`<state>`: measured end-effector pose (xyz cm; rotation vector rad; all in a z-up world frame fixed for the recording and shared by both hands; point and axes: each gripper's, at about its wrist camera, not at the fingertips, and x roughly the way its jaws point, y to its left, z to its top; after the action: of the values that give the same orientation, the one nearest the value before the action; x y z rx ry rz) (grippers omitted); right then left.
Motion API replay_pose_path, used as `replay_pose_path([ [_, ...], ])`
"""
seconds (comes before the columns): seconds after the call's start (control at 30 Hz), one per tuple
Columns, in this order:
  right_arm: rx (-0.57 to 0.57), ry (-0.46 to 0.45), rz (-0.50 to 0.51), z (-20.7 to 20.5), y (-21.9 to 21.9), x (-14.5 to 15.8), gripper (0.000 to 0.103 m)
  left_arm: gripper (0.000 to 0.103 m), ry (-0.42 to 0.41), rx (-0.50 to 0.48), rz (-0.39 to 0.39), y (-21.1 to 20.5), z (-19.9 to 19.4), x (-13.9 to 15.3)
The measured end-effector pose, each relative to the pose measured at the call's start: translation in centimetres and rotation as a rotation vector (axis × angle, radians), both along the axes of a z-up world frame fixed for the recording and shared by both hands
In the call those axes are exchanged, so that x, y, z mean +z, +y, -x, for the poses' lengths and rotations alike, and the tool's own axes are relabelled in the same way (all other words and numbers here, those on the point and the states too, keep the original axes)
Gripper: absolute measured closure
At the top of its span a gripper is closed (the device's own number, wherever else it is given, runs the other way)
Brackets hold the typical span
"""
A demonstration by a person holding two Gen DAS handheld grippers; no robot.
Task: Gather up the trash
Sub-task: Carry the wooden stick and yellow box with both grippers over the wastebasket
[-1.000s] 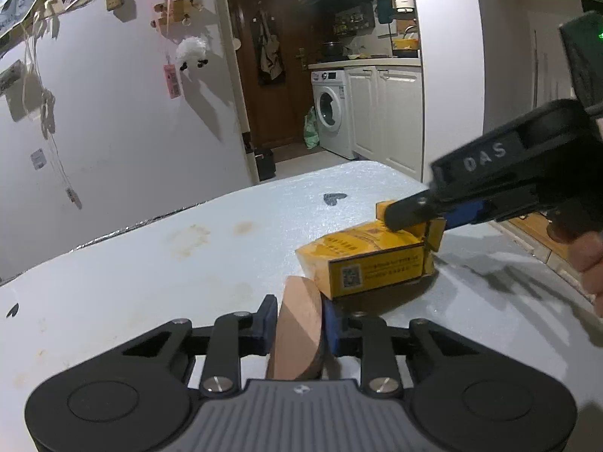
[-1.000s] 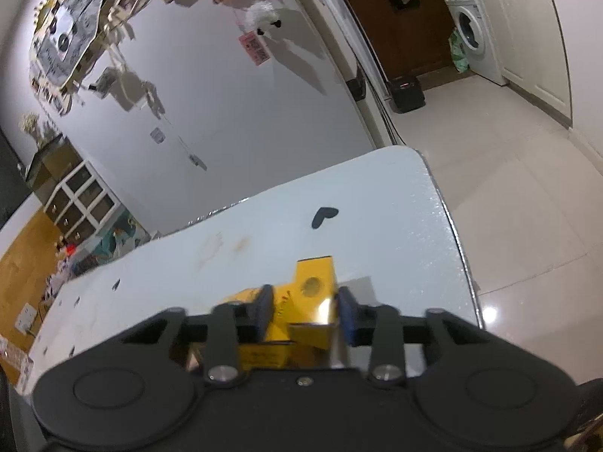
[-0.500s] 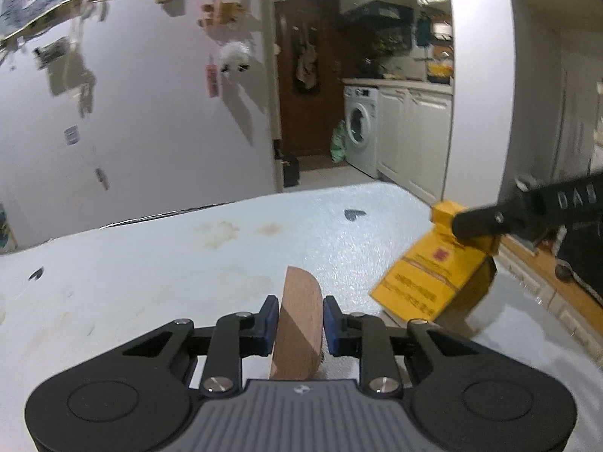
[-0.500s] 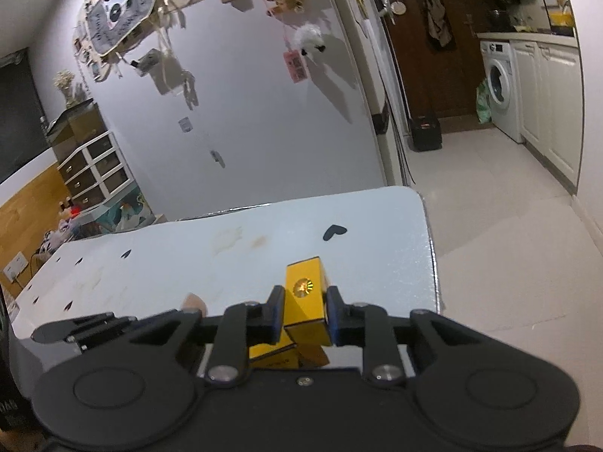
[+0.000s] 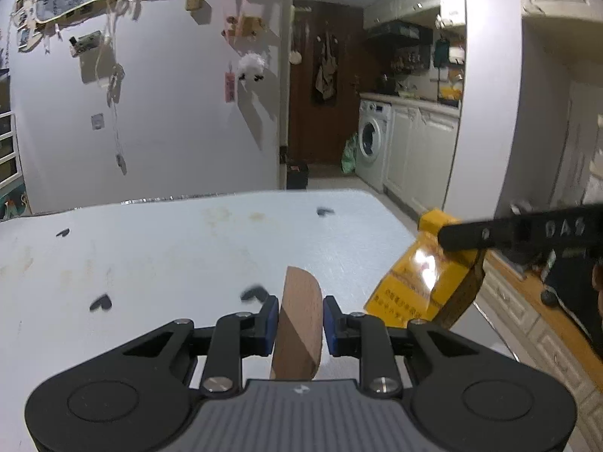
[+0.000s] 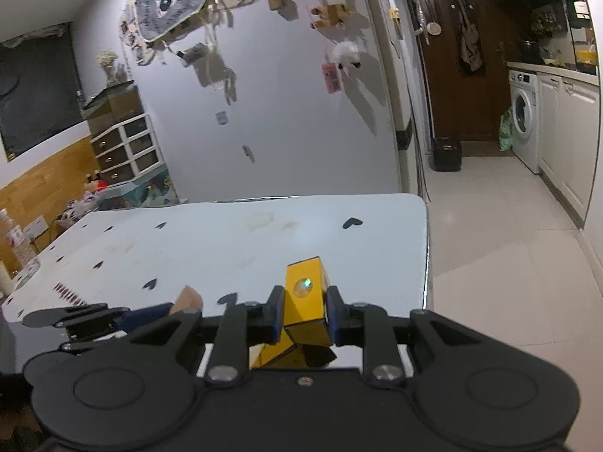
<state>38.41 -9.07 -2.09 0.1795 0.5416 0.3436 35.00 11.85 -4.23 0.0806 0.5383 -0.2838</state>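
Both jaws clamp: left gripper (image 5: 300,320) pinches wooden piece (image 5: 299,327); right gripper (image 6: 303,310) yellow box (image 6: 306,301).

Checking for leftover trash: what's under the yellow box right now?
White table lies below the lifted yellow box, held by the right hand-held gripper. The spot directly beneath is hidden.

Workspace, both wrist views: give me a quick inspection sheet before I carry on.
Surface: white table, stained, black heart marks.
Job's things: yellow carton, flap open, lifted and tilted; wooden piece, edge-up.
Clutter: plastic bottle at the table's far left.
Grippers: left gripper shut on the wooden piece; right gripper shut on the carton.
Cables: some run down the wall by the table's far corner.
Surroundings: decorated wall, drawer unit, washing machine, dark door.
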Motion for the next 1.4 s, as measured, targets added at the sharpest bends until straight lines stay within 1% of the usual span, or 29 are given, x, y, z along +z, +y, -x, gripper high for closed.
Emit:
replay_pose_path([
  [0.1,0.018,0.003,-0.004,1.9,-0.6,0.1,0.079,0.077,0.028,-0.021,-0.048,-0.5,1.8,-0.3],
  [0.23,0.033,0.012,-0.008,3.8,-1.2,0.0,0.079,0.076,0.069,-0.04,-0.082,-0.6,4.1,-1.1],
  [0.4,0.056,0.031,-0.02,6.1,-1.6,-0.6,0.079,0.076,0.116,-0.07,-0.11,-0.8,6.2,-2.3],
  [0.5,0.063,0.043,-0.033,7.1,-1.7,-1.0,0.079,0.076,0.12,-0.074,-0.12,-0.8,6.8,-2.9],
  [0.6,0.07,0.051,-0.04,7.8,-1.8,-1.2,0.079,0.075,0.139,-0.079,-0.104,-0.5,6.9,-2.7],
  [0.63,0.071,0.052,-0.042,8.0,-1.8,-1.2,0.079,0.073,0.143,-0.08,-0.106,-0.5,7.0,-2.7],
  [0.73,0.07,0.053,-0.046,8.5,-2.0,-1.3,0.079,0.058,0.156,-0.068,-0.1,-0.3,7.4,-2.8],
  [0.77,0.071,0.053,-0.045,8.6,-2.0,-1.3,0.079,0.058,0.159,-0.066,-0.09,-0.2,7.4,-2.8],
  [0.83,0.071,0.051,-0.038,8.8,-2.0,-1.3,0.079,0.059,0.162,-0.061,-0.057,0.1,7.4,-2.9],
  [0.87,0.071,0.051,-0.033,9.0,-1.9,-1.4,0.079,0.06,0.16,-0.059,-0.053,0.1,7.4,-2.9],
  [0.9,0.071,0.051,-0.028,9.1,-1.8,-1.4,0.079,0.064,0.157,-0.057,-0.05,0.0,7.5,-2.9],
  [0.93,0.072,0.051,-0.022,9.2,-1.7,-1.4,0.079,0.077,0.154,-0.054,-0.046,-0.1,7.5,-2.9],
  [1.07,0.074,0.044,0.0,9.8,-1.5,-1.3,0.079,0.077,0.151,-0.028,-0.051,-0.8,8.2,-2.5],
  [1.3,0.056,0.014,0.022,11.0,-2.2,-0.1,0.079,0.077,0.112,0.045,0.039,-0.6,10.1,0.4],
  [1.4,0.051,-0.003,0.034,12.0,-2.6,0.4,0.079,0.077,0.095,0.075,0.059,-0.7,11.0,1.7],
])
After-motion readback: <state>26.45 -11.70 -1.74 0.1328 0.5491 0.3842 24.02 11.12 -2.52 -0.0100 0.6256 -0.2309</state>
